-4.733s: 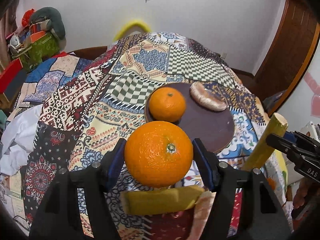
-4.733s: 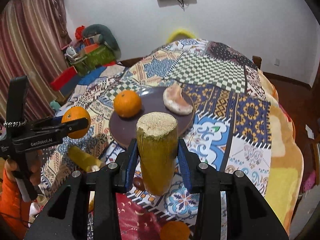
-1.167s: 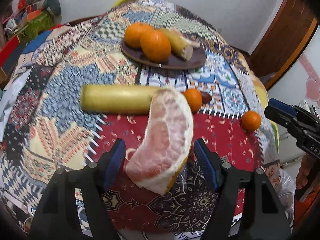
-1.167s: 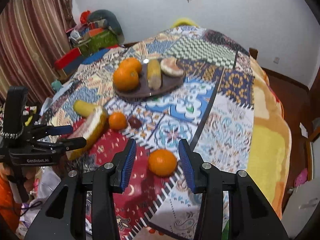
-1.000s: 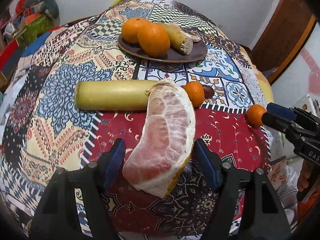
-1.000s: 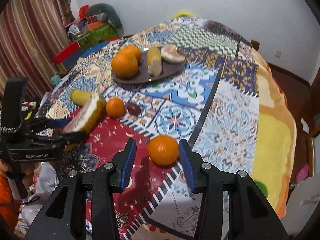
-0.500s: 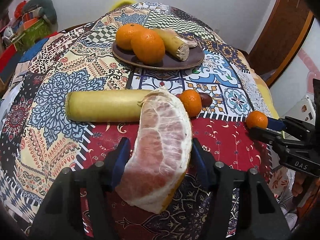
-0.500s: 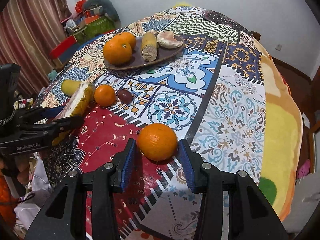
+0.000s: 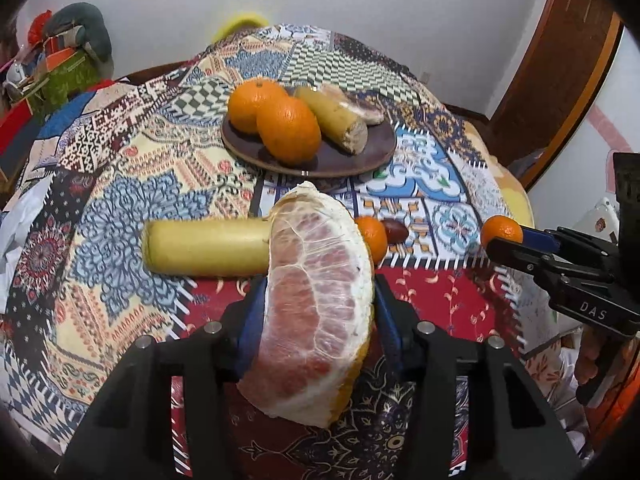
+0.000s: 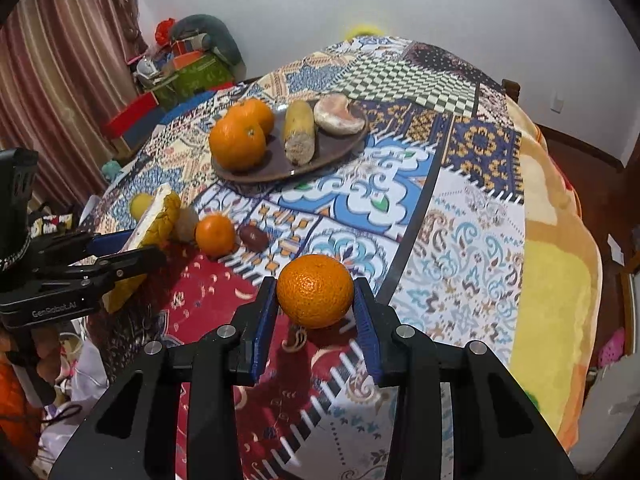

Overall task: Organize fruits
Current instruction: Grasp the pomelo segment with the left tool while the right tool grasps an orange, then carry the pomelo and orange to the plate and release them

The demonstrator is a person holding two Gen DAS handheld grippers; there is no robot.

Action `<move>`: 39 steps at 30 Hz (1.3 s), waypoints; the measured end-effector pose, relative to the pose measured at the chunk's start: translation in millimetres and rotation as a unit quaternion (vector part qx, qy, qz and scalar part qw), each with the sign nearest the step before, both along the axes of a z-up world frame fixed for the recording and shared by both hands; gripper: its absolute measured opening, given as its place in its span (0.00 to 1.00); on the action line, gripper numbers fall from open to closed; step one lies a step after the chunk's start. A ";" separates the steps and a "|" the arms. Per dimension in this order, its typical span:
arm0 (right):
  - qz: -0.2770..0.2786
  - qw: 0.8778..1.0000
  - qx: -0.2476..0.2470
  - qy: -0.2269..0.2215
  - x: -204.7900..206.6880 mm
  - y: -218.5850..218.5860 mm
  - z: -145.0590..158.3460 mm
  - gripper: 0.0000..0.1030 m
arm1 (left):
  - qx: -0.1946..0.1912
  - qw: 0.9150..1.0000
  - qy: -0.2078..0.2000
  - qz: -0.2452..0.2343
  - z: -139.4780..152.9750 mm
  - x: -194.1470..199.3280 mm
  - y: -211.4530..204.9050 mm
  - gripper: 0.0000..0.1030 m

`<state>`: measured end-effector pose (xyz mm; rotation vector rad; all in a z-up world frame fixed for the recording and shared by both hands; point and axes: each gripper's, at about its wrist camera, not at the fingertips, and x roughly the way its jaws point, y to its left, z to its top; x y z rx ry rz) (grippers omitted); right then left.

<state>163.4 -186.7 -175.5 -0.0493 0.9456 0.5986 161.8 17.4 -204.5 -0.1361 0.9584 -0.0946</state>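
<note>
Pomelo wedge (image 9: 316,304) clamped in left gripper (image 9: 316,312), blue pads pressed on both flanks, jaws just closed in on it, low over the near red patch of cloth (image 9: 448,292). Small orange (image 10: 315,291) pinched in right gripper (image 10: 316,304), jaws likewise just tightened, near edge of table. Both pickups judged done; carry step next. Plate (image 9: 372,156) far centre already bearing 2 oranges (image 9: 288,130), a yellow stick (image 9: 332,120) and another wedge (image 10: 339,114). Next: lift both clear, travel far, set down in bare spots without nudging plated fruit. Still loose on cloth: long stick (image 9: 204,248), tangerine (image 10: 215,235), date (image 10: 253,237).
</note>
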 end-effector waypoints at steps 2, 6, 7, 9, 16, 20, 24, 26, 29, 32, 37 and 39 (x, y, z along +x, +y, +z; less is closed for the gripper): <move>-0.002 1.000 0.003 -0.005 4.4 -0.3 4.5 0.34 | -0.002 1.000 -0.007 0.001 5.7 2.5 1.1 0.49; -0.005 1.000 0.011 -0.017 14.5 0.3 14.1 0.34 | -0.002 1.000 -0.026 0.003 19.8 10.6 3.5 0.49; -0.005 1.000 0.012 -0.020 17.7 0.8 16.6 0.34 | -0.001 1.000 -0.031 0.003 23.6 13.3 3.9 0.49; -0.006 1.000 0.013 -0.028 23.5 2.8 21.0 0.34 | -0.001 0.999 -0.041 0.004 30.2 19.1 4.9 0.49; -0.003 0.999 0.022 -0.049 46.3 11.3 32.7 0.34 | -0.001 0.998 -0.070 0.007 50.4 43.8 10.9 0.49; 0.000 0.998 0.024 -0.058 59.6 17.0 35.7 0.34 | -0.002 0.997 -0.081 0.008 56.5 58.3 15.0 0.49; 0.001 0.997 0.028 -0.067 74.5 22.4 38.3 0.34 | -0.001 0.996 -0.089 0.006 59.8 74.6 17.5 0.49; 0.001 0.997 0.030 -0.069 81.7 25.2 39.0 0.34 | 0.002 0.996 -0.092 0.005 60.5 83.5 18.1 0.49; 0.003 0.997 0.031 -0.075 91.9 29.9 38.6 0.34 | 0.005 0.995 -0.095 0.003 60.1 97.9 18.7 0.49; 0.004 0.997 0.033 -0.076 103.8 34.7 35.8 0.34 | 0.005 0.995 -0.096 0.003 58.8 111.5 20.7 0.49; 0.008 0.997 0.036 -0.074 118.5 43.8 30.4 0.34 | 0.007 0.996 -0.094 0.003 56.5 135.2 22.1 0.49; 0.011 0.996 0.035 -0.075 124.0 47.4 29.1 0.34 | 0.007 0.996 -0.092 0.002 54.9 144.2 21.7 0.49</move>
